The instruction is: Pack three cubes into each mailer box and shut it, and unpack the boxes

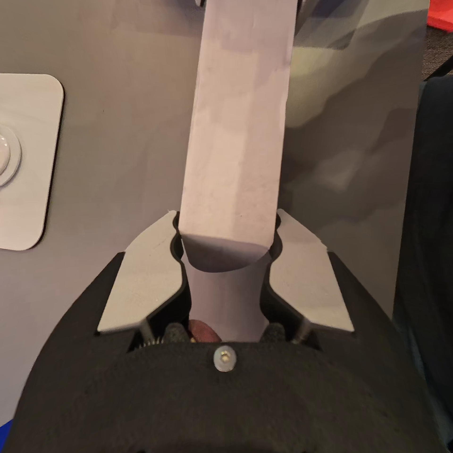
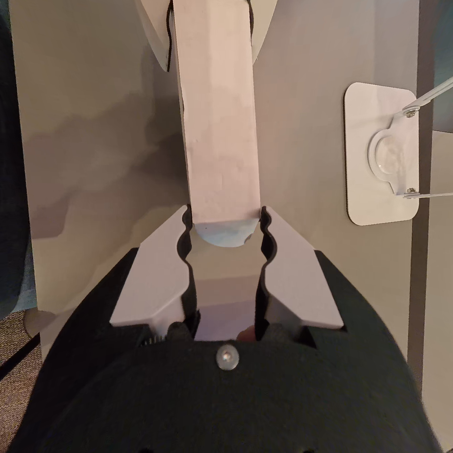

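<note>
No cube or mailer box shows in either view. A long white bar [image 1: 235, 137] lies over the grey table [image 1: 110, 122]. My left gripper [image 1: 226, 228] is shut on its near end. In the right wrist view the same bar [image 2: 218, 127] runs away from me, and my right gripper [image 2: 225, 215] is shut on the end nearest it. At the top of that view the left gripper's white fingers [image 2: 157, 36] clamp the bar's far end. The two grippers face each other along the bar.
A white square plate with a clear dome mount is fixed to the table, at the left in the left wrist view [image 1: 24, 159] and at the right in the right wrist view [image 2: 382, 154]. Dark cloth [image 1: 429, 220] and something red [image 1: 441, 17] lie past the table edge. Carpet [image 2: 14, 343] shows below.
</note>
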`<state>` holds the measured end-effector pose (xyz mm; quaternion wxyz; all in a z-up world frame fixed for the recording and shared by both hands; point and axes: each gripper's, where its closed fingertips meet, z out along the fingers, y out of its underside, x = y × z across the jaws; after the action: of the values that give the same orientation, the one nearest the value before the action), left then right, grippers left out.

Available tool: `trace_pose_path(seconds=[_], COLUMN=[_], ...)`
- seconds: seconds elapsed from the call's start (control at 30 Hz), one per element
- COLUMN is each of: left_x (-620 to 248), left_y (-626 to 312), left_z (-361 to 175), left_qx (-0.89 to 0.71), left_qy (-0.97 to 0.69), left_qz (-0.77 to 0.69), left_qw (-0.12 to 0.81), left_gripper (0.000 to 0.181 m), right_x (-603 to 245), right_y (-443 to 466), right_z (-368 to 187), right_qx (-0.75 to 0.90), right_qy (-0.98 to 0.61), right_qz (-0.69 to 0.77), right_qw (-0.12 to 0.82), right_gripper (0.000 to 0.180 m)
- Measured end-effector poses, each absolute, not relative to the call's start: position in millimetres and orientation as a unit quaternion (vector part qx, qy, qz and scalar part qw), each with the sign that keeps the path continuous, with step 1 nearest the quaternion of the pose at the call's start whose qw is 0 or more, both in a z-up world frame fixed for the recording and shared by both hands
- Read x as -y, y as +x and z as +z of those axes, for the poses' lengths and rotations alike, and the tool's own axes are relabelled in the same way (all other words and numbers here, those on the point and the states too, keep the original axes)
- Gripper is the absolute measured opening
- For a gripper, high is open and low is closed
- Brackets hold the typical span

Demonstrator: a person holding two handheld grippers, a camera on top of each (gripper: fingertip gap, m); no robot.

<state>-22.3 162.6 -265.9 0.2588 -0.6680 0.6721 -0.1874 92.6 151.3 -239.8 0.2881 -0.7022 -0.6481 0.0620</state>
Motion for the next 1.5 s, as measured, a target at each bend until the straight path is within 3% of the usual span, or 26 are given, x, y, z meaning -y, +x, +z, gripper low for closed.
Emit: trace_pose_path(seconds=[0.23,0.73,0.77,0.83,1.0,1.3,1.5], left_x=[-160,-157,-158,-158,-158,-158,-159], left_y=[-20,-21,-22,-21,-20,-19,-19], left_z=[-266,-266,-267,-267,-267,-267,-267], left_qx=[-0.677,-0.690,-0.691,-0.694,-0.696,-0.700,-0.694], left_qy=[-0.665,-0.650,-0.649,-0.645,-0.646,-0.641,-0.645], left_qz=[-0.194,-0.195,-0.194,-0.194,-0.189,-0.190,-0.192], left_qw=[0.250,0.252,0.252,0.255,0.250,0.252,0.257], left_gripper=[0.069,0.067,0.067,0.065,0.064,0.064,0.066], right_x=[-149,-150,-157,-174,-172,-187,-184], right_y=[95,91,91,88,85,89,89], right_z=[-240,-218,-213,-192,-212,-203,-205], right_qx=[0.645,0.504,0.475,0.401,0.400,0.390,0.396], right_qy=[-0.712,-0.771,-0.779,-0.780,-0.792,-0.779,-0.783], right_qz=[0.099,0.330,0.345,0.400,0.374,0.328,0.315], right_qw=[0.260,0.207,0.222,0.267,0.271,0.366,0.363], right_gripper=[0.054,0.049,0.043,0.009,0.024,0.008,0.007])
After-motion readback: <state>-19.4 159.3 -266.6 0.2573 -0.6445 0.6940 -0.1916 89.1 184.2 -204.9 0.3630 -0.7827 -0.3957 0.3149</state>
